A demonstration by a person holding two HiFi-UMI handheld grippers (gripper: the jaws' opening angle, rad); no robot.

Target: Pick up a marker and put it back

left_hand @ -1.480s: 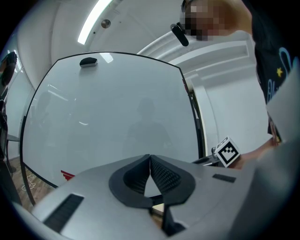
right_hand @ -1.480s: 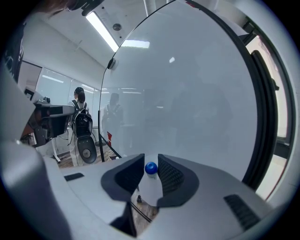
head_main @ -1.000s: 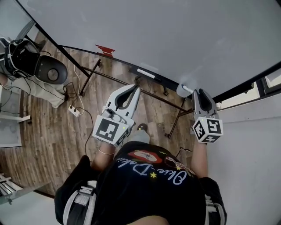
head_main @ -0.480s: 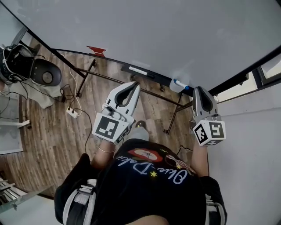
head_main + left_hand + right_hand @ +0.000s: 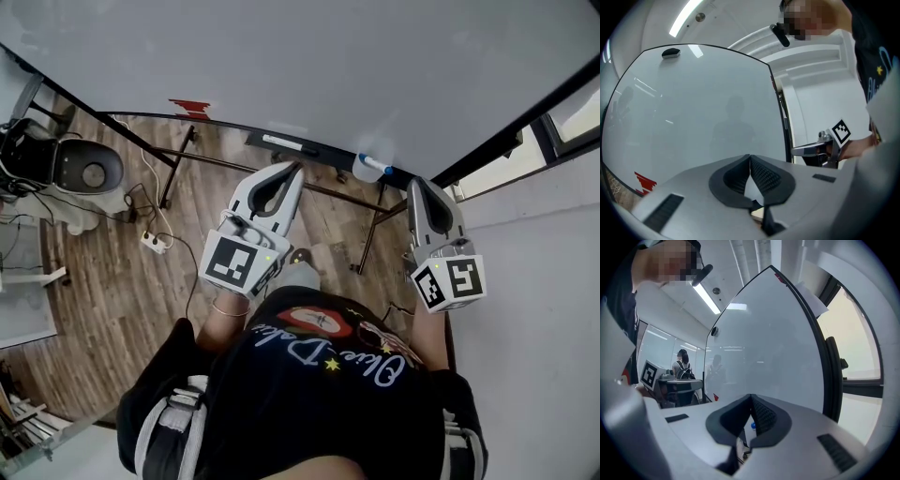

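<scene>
Right gripper (image 5: 422,184): jaws together, pads meeting at the tips, nothing clamped. The right gripper view (image 5: 750,397) confirmed this; only a small gap stayed below the closed tips, and the marker's blue cap (image 5: 753,425) showed through it, beyond the jaws and not touched

Left gripper (image 5: 292,168): jaws likewise together at the tips and empty, as seen in its own view (image 5: 750,157). Both grippers were held up in front of the whiteboard (image 5: 328,66), side by side and apart from each other, tips pointing towards its lower edge

Marker (image 5: 373,165): white body, blue cap, lying on the tray (image 5: 323,154) along the whiteboard's lower edge, near the tray's right end. It sat just beyond the right gripper's tips, slightly to their left, with clear space between

A longer white item (image 5: 281,142) lay towards the tray's left end, just beyond the left gripper's tips; could not tell what it was. A red item (image 5: 190,107) sat further left on the board's lower edge

Below the board: wooden floor (image 5: 112,253) with a power strip (image 5: 155,242) and cables. The person wore a black shirt (image 5: 319,375)
</scene>
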